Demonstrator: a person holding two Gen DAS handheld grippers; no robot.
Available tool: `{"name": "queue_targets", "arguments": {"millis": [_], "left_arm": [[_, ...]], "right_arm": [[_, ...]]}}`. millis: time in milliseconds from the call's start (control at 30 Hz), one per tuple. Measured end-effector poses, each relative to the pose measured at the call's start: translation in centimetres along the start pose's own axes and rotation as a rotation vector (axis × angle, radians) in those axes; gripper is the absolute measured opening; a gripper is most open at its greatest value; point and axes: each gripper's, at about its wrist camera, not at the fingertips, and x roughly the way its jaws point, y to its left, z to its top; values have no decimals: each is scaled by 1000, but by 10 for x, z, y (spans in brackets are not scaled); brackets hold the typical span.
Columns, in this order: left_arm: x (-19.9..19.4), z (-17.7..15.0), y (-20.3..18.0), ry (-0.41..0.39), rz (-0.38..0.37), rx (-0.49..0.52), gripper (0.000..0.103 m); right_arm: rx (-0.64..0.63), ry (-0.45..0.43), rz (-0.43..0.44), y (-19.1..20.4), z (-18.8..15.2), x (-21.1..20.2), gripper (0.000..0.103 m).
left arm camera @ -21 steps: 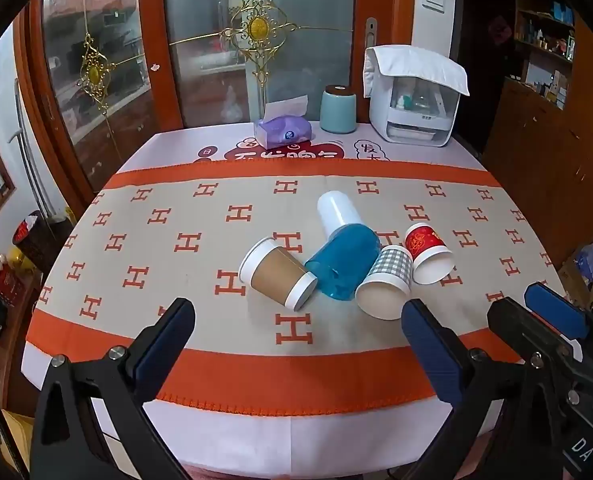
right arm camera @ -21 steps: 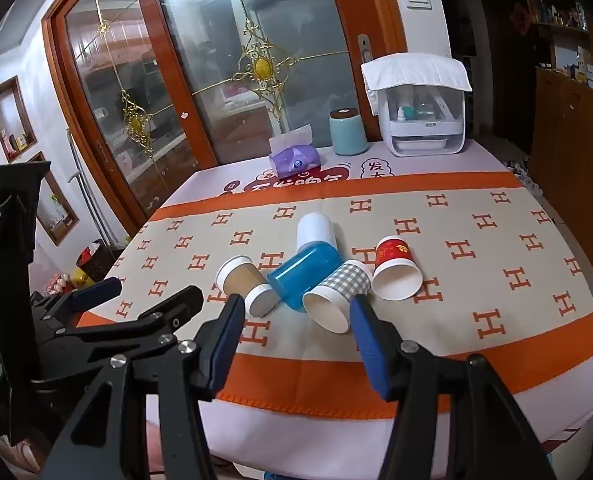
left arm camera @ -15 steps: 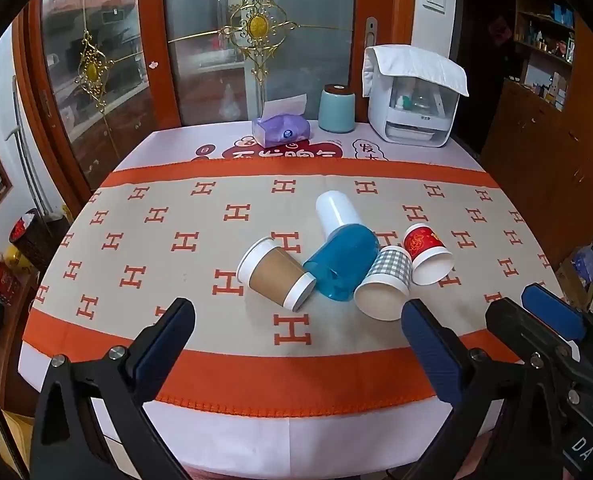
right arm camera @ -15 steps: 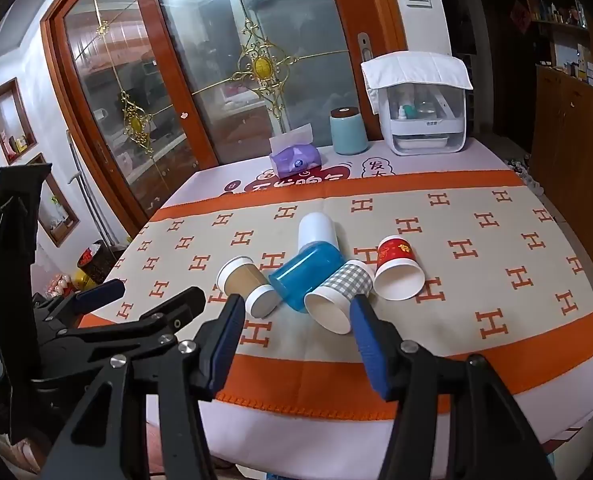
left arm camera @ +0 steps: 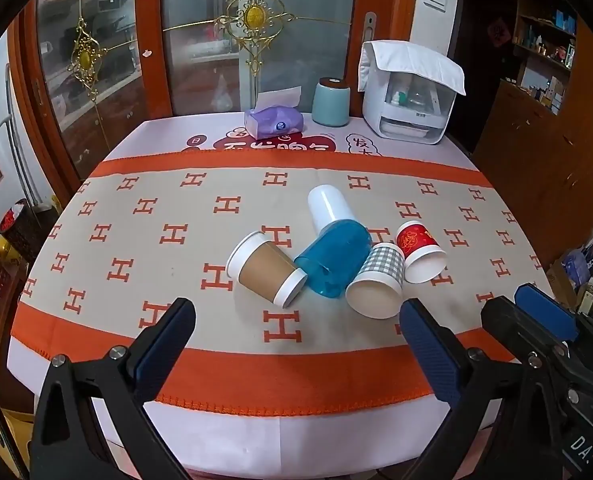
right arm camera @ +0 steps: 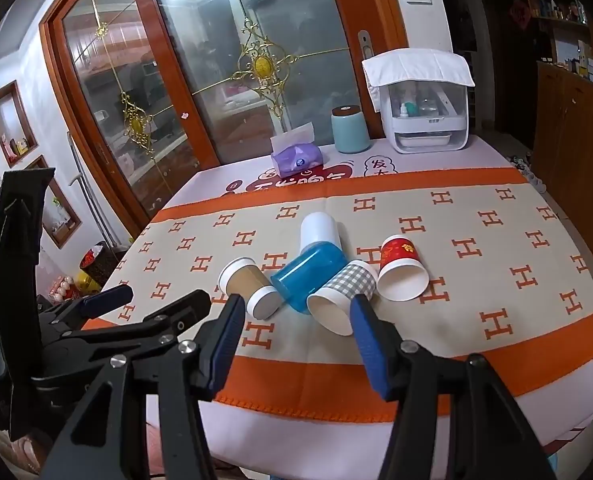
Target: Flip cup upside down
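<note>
**Five cups lie tipped over mid-table, both grippers spread and empty**

The cups lie on their sides in a loose row on the H-patterned orange-bordered tablecloth [left arm camera: 144, 240]. From left to right: a brown paper cup [left arm camera: 266, 269] with white rims, a blue translucent cup [left arm camera: 333, 258] with a white cup [left arm camera: 328, 207] lying just behind it and touching it, a grey checked paper cup [left arm camera: 377, 280] and a red paper cup [left arm camera: 419, 251]. The brown, blue and checked cups touch one another; the red cup lies just beside the checked one. The checked and red cups show their open mouths toward the near edge.

The left gripper [left arm camera: 296, 336] hangs over the near edge of the table, its blue-padded fingers wide apart and holding nothing. The right gripper [right arm camera: 294, 332] hangs likewise, fingers spread and empty, with the checked cup near its right finger.

At the far edge stand a purple tissue pack [left arm camera: 273, 122], a teal canister [left arm camera: 330, 102] and a white appliance [left arm camera: 410, 92] draped with a cloth.
</note>
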Motion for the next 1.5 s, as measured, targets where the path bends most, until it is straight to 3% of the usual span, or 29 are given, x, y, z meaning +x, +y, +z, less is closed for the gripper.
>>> {"name": "queue_targets", "arguments": {"millis": [1500], "left_arm": [[3,-2,6,10,21,-4,101]], "right_arm": [[23,19,22,3,-6,6,55]]}}
